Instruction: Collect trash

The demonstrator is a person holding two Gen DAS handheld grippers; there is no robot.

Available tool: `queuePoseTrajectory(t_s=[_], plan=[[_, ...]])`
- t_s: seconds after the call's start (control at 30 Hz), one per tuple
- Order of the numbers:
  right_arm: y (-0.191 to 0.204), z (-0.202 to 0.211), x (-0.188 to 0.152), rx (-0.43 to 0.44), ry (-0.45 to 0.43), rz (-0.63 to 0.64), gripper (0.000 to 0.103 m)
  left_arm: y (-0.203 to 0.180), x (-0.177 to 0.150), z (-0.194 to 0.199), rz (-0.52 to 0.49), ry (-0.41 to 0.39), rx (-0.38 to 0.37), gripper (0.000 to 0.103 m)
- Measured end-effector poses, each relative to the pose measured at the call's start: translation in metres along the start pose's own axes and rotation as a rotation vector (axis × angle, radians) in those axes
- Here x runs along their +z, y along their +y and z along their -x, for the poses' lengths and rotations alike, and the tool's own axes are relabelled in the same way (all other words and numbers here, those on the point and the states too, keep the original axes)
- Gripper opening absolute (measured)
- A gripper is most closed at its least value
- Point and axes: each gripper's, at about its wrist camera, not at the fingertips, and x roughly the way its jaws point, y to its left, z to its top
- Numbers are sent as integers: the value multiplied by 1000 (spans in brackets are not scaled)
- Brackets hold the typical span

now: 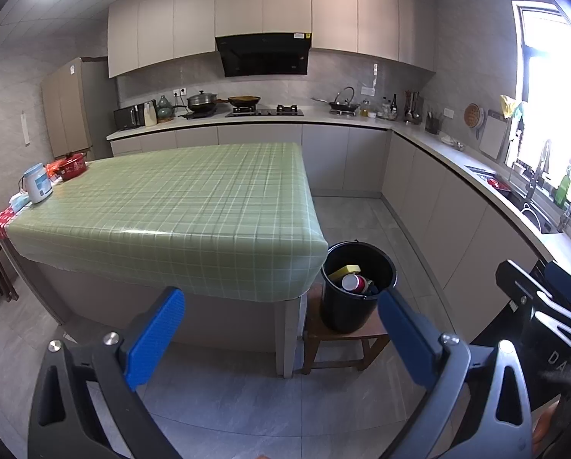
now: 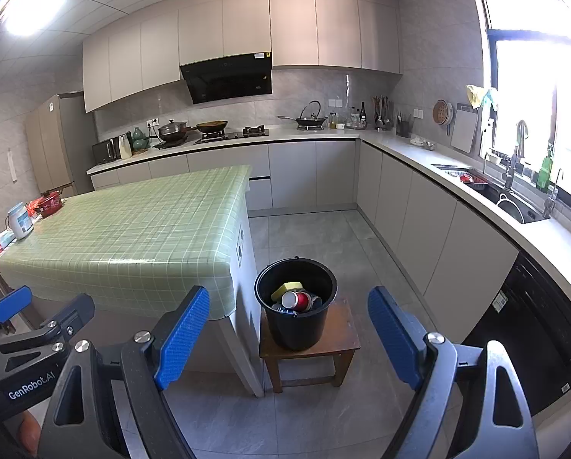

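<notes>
Kitchen floor, bucket (image 2: pixel 296 306) on stool, left gripper (image 1: pixel 281 329) and right gripper (image 2: pixel 289 329) spread wide, empty

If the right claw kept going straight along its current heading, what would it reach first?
Probably the black bucket on the wooden stool, centred between the open right claw's fingers. Nothing shows in between, though depth is uncertain.

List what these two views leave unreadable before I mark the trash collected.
- Bucket contents: both views show only a yellow sponge and a red cup; the wall hides anything beneath.
- Floor behind the table: blocked in both views.
- Items at the table's far left: too small to identify.
</notes>
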Motion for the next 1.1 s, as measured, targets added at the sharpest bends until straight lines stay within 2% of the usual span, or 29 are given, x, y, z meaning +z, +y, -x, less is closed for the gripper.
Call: queuePoseTrajectory(t_s=[0.8, 1.03, 1.1], plan=[[3, -8, 1, 0, 12, -5, 87, -1, 4, -10, -4, 32, -18, 102], [1, -10, 0, -7, 20, -11, 87, 0, 2, -11, 6, 22, -87, 101], [0, -10, 0, -11, 21, -15, 87, -2, 4, -8, -7, 9, -79, 102]])
